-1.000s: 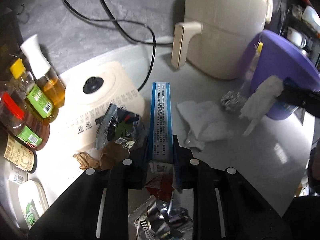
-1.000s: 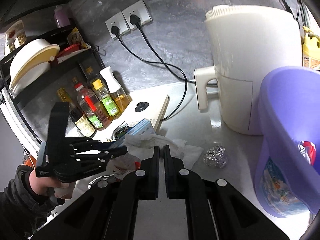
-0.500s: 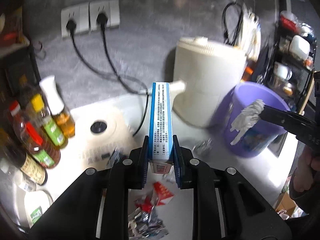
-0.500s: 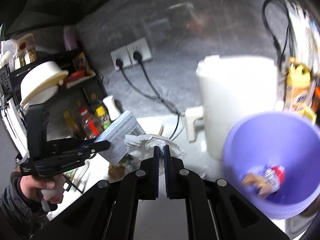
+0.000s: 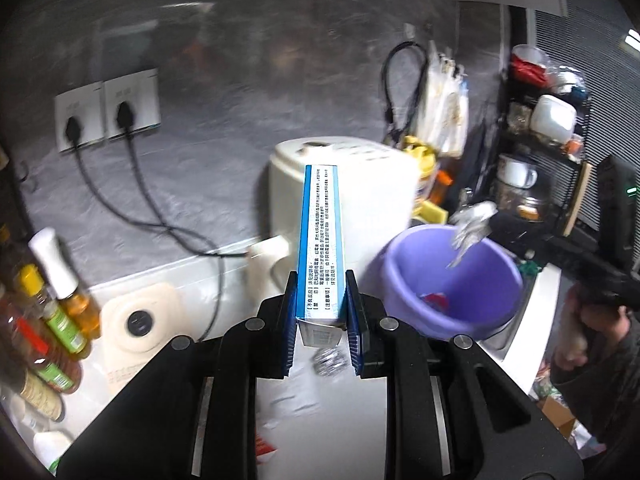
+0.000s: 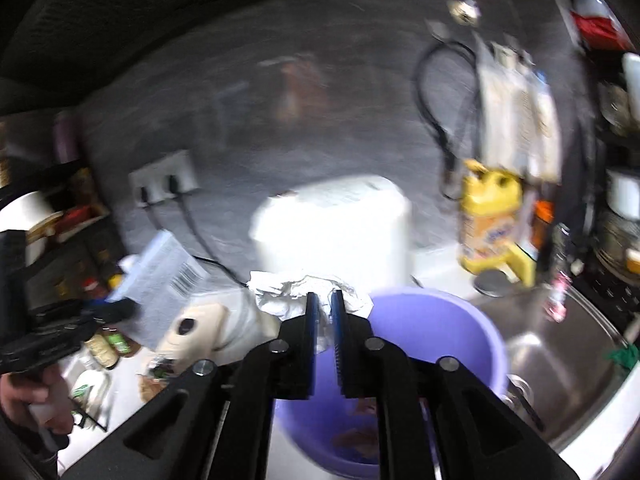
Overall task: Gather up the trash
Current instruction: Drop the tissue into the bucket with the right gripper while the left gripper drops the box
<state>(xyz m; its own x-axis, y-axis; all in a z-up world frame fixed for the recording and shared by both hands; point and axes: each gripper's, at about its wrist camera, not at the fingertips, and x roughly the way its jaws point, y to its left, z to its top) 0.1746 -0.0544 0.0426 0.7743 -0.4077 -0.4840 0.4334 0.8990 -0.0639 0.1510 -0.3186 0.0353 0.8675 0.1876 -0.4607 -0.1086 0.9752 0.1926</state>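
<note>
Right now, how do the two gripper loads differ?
The left gripper holds a rigid blue-and-white box, upright, short of the purple bucket. The right gripper pinches a crumpled white tissue, limp, over the bucket. Both are shut on trash.

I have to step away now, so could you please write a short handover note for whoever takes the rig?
Left gripper: shut on the blue box, held up above the counter, short of the purple bucket.
Right gripper: shut on the crumpled tissue, at the bucket's rim.
Done: some wrappers already lie in the bucket.
Left: release the tissue into the bucket, then the box; a foil ball is on the counter, and probably more scraps by the bottles.
</note>
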